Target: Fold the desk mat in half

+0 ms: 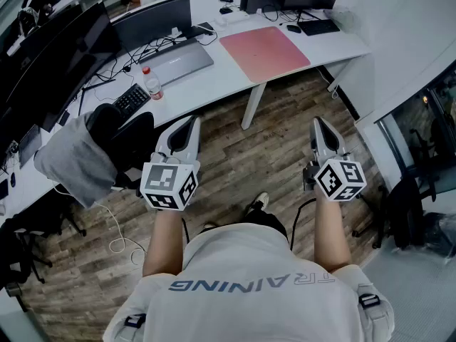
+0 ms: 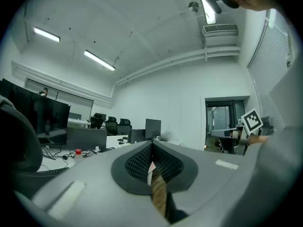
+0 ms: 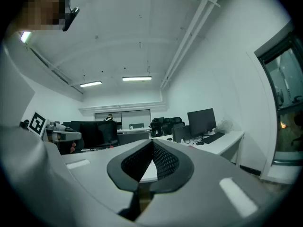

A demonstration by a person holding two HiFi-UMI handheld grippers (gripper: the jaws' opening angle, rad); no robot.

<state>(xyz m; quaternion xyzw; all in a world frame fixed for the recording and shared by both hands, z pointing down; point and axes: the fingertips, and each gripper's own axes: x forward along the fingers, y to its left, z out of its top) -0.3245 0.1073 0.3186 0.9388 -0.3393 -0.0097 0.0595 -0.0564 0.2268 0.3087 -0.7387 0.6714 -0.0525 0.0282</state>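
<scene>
The pink desk mat [image 1: 264, 52] lies flat and unfolded on the white desk [image 1: 214, 80], well ahead of both grippers. I hold both grippers level over the wooden floor, a good step back from the desk. My left gripper [image 1: 192, 120] has its jaws closed tip to tip with nothing between them, as the left gripper view [image 2: 152, 144] also shows. My right gripper [image 1: 317, 122] is likewise shut and empty in the right gripper view [image 3: 152, 142]. Neither gripper touches the mat.
A grey mat [image 1: 178, 61], a red-capped bottle [image 1: 152, 84] and a keyboard [image 1: 131, 98] lie on the desk left of the pink mat. A black chair draped in grey cloth [image 1: 82, 159] stands at my left. A white desk leg [image 1: 253, 105] is ahead; a glass door [image 1: 420, 130] is at right.
</scene>
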